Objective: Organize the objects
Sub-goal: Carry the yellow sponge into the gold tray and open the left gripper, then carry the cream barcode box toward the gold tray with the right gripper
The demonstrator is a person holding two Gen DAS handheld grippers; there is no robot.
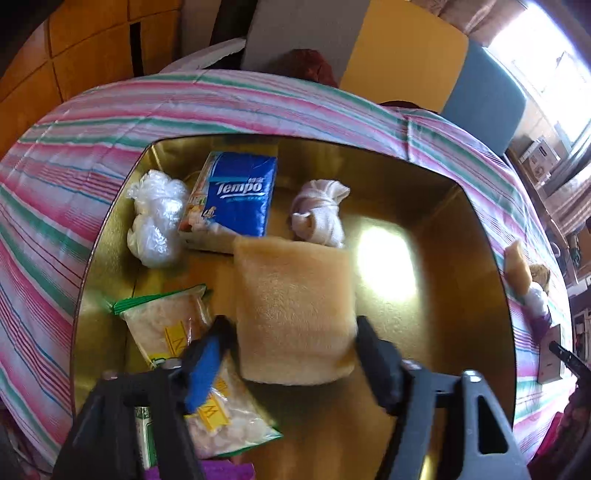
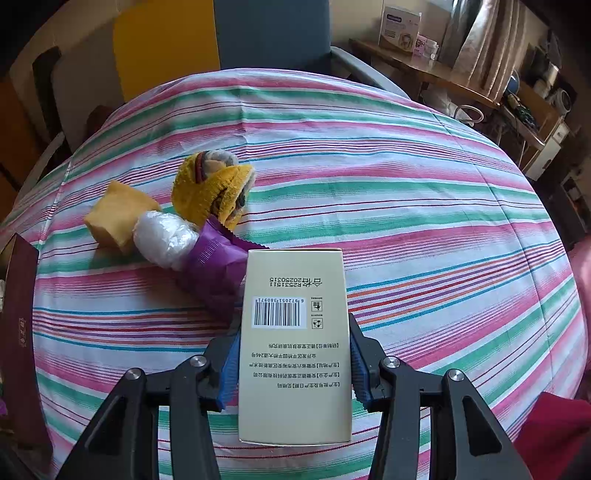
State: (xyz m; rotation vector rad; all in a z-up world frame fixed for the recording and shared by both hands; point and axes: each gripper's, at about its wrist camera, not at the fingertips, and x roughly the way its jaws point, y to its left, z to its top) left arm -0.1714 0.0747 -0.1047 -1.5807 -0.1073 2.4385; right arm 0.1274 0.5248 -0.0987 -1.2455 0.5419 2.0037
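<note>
In the left wrist view, my left gripper (image 1: 291,343) is open around a tan folded cloth (image 1: 293,306) lying in a gold tray (image 1: 461,229). The tray also holds a blue Tempo tissue pack (image 1: 242,194), a white plastic bundle (image 1: 157,218), a white rolled sock (image 1: 319,212) and a snack bag (image 1: 173,325). In the right wrist view, my right gripper (image 2: 293,360) is shut on a cream barcode box (image 2: 295,343), held above the striped cloth (image 2: 406,206).
On the striped cloth lie a yellow sock ball (image 2: 210,188), a tan sponge (image 2: 116,216), a white plastic ball (image 2: 164,236) and a purple packet (image 2: 216,266). A dark red lid (image 2: 20,332) stands at the left edge. A blue chair (image 2: 273,33) is behind.
</note>
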